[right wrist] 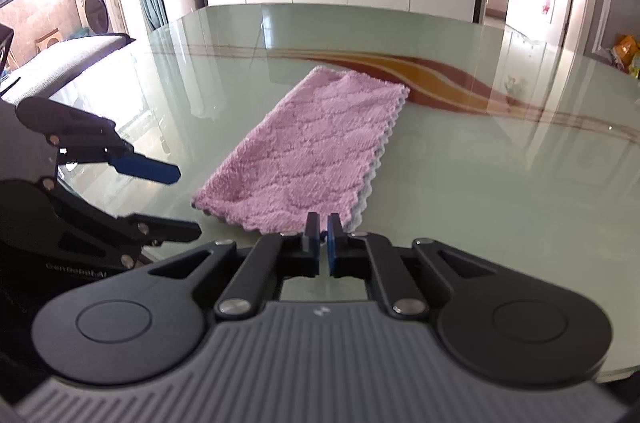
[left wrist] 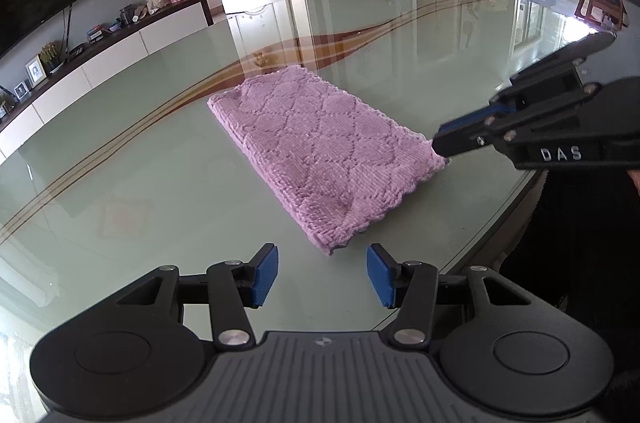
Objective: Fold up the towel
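While right hand-held gripper (right wrist: 323, 237) pinches pink towel (left wrist: 320, 151) corner, left hand-held gripper (left wrist: 322, 273) released (scalloped edge, right view only).

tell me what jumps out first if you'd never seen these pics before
The pink towel draws the eye first, folded into a long strip in the middle of the glossy green glass table. Next come the grippers with blue pads: the right gripper is pinched shut on the towel's near corner, while the left gripper hangs open just short of the towel's other near corner.
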A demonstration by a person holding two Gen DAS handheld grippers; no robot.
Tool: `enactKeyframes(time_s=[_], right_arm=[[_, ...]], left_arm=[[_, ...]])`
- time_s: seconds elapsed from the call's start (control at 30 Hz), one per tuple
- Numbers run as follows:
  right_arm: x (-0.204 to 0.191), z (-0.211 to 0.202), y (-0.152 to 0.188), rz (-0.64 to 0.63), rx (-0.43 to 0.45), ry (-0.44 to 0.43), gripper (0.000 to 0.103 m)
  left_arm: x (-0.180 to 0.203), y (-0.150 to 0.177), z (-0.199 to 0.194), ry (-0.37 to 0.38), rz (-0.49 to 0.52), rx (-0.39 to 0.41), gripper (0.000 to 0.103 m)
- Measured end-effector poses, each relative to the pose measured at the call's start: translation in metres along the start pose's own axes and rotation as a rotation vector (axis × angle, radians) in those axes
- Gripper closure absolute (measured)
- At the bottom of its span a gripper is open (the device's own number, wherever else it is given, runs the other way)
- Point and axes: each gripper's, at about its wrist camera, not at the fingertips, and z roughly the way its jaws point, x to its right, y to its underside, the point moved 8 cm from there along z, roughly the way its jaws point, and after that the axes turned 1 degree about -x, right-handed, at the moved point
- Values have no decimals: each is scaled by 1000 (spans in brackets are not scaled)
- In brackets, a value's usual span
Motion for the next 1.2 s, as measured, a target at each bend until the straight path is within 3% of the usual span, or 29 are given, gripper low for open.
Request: enactKeyframes(time_s=[0.27,0.53,0.63,0.67,0.77,0.9,0.97,1.03,1.2], right_arm=[[-9,-12,-28,-44,73,-15,99],[5,-3,4,29,-34,-4,97],[5,-2,8,67,-41,-7,86],[5,-1,9,70,-44,-3,78],[5,1,8,73,-45,-5,77],[6,6,8,70,-58,-6,88],[4,7,9,63,-61,-8,88],[3,7,10,65,-60,-9,98],[7,8,9,79,-39,-2,101]], left_arm=[[0,-1,3,1,-3,2,48],[4,3,2,-3,-2,3,48],[7,3,1,3,1,4,48],[7,3,0,3,2,4,48],[6,2,0,4,6,3,48],[3,2,1,2,1,1,48],[4,3,0,2,2,1,48],[4,3,0,2,2,1,47],[5,3,-1,2,6,1,47]])
